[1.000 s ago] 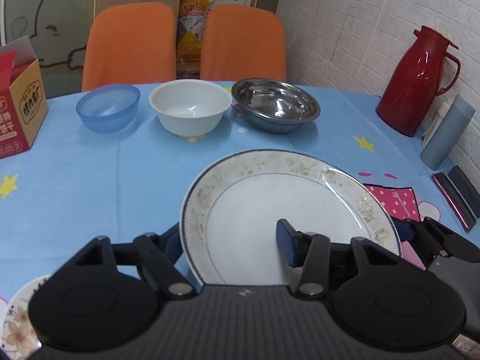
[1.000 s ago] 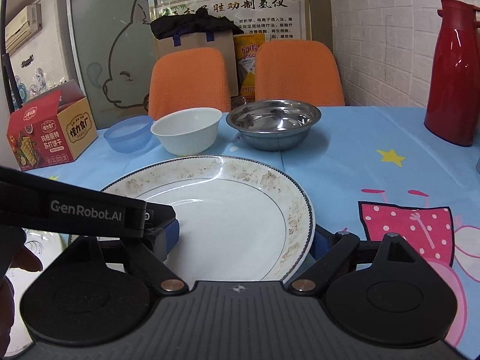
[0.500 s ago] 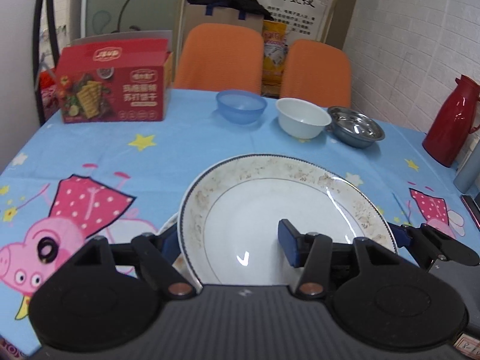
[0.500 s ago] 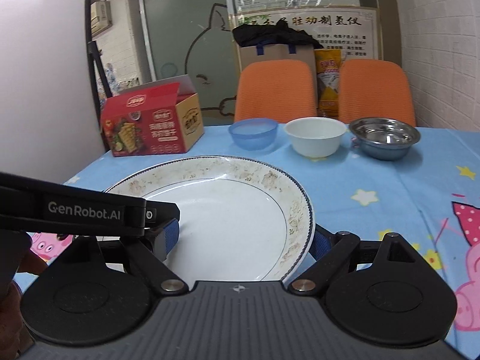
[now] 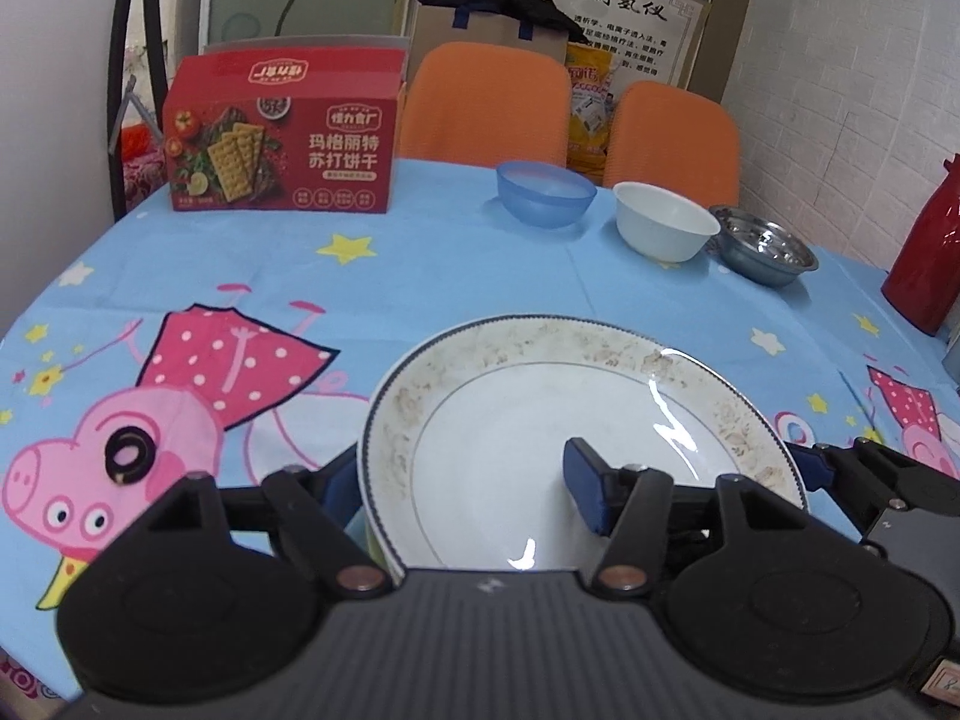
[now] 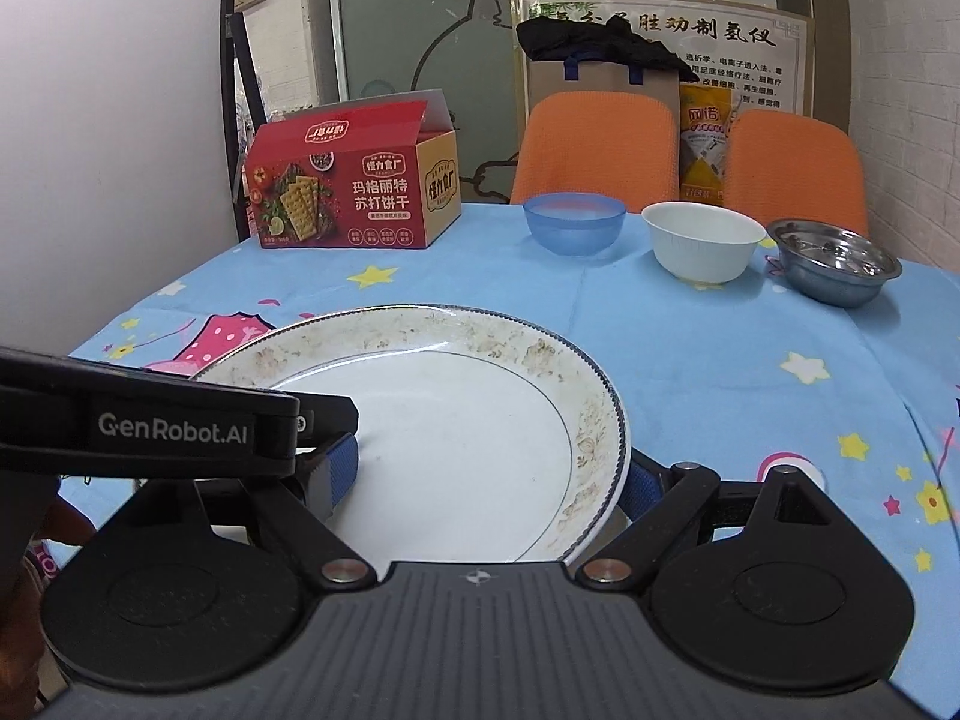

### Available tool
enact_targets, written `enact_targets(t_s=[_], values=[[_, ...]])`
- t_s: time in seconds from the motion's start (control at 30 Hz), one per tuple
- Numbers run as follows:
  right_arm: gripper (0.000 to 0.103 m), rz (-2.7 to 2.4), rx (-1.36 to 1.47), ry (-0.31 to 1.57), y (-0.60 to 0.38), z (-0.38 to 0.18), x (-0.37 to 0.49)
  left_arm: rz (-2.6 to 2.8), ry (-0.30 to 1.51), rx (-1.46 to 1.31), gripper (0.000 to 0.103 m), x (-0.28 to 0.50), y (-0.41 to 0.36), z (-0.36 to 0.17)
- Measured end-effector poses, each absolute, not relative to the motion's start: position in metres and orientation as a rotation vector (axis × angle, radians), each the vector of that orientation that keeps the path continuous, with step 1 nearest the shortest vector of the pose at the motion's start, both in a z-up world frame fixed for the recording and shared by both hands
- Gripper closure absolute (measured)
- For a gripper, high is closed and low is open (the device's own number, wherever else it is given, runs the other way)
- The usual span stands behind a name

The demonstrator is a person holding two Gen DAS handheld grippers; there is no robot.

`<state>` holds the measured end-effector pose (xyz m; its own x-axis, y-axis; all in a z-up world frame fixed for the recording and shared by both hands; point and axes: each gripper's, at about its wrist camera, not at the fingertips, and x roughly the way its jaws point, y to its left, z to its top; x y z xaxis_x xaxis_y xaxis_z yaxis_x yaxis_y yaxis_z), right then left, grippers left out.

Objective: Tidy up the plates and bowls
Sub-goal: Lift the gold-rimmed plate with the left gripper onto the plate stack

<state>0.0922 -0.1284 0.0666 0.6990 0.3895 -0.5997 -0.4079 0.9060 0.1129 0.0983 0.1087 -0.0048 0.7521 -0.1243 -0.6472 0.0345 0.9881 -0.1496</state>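
A: Where is the plate (image 5: 576,450) held, and by what?

B: It is carried low over the near part of the bench (image 5: 456,276), with a rim straddled on each side. The left hand-held gripper (image 5: 462,480) has one pad under the left rim and one over the plate's well; its jaws are opening, and no pad is seen pressing. The right hand-held gripper (image 6: 486,474) straddles the right rim likewise; whether it is clamped cannot be told.

A: What could go wrong?

B: If the left side is let go before the plate is set down, the weight would be thrown onto one rim, and the glazed plate could tip or slide out. A second plate seems to lie beneath, though this cannot be confirmed; a hard drop could chip both.

A: And the bowls?

B: The blue bowl (image 6: 574,222), white bowl (image 6: 702,240) and steel bowl (image 6: 834,267) are lined up well apart from it, at the far edge.

A: Any writing?

B: "GenRobot.AI" is printed on the left gripper's side. "苏打饼干" is read on the red box (image 6: 354,192); large characters head the wall poster (image 6: 708,30).
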Motion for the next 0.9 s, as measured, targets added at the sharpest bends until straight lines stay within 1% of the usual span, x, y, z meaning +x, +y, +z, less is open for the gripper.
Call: enact_targets(t_s=[0.1, 0.23, 0.37, 0.47, 0.7, 0.9], values=[[0.0, 0.451, -0.02, 0.655, -0.131, 0.067, 0.089, -0.126, 0.706, -0.193, 0.041, 0.095, 0.121, -0.01], [0.0, 0.426, 0.009, 0.633, -0.138, 0.075, 0.088, -0.135, 0.667, -0.229, 0.036, 0.092, 0.128, -0.001], [0.0, 0.453, 0.026, 0.661, -0.14, 0.075, 0.091, -0.143, 0.634, -0.257, 0.032, 0.092, 0.13, 0.011], [0.0, 0.461, -0.009, 0.661, -0.138, 0.077, 0.09, -0.145, 0.623, -0.261, 0.032, 0.091, 0.129, 0.015], [0.0, 0.416, 0.038, 0.59, -0.163, 0.092, 0.079, -0.143, 0.621, -0.283, 0.032, 0.094, 0.126, 0.017], [0.0, 0.385, 0.076, 0.591, -0.18, 0.091, 0.079, -0.167, 0.623, -0.256, 0.032, 0.091, 0.113, 0.022]])
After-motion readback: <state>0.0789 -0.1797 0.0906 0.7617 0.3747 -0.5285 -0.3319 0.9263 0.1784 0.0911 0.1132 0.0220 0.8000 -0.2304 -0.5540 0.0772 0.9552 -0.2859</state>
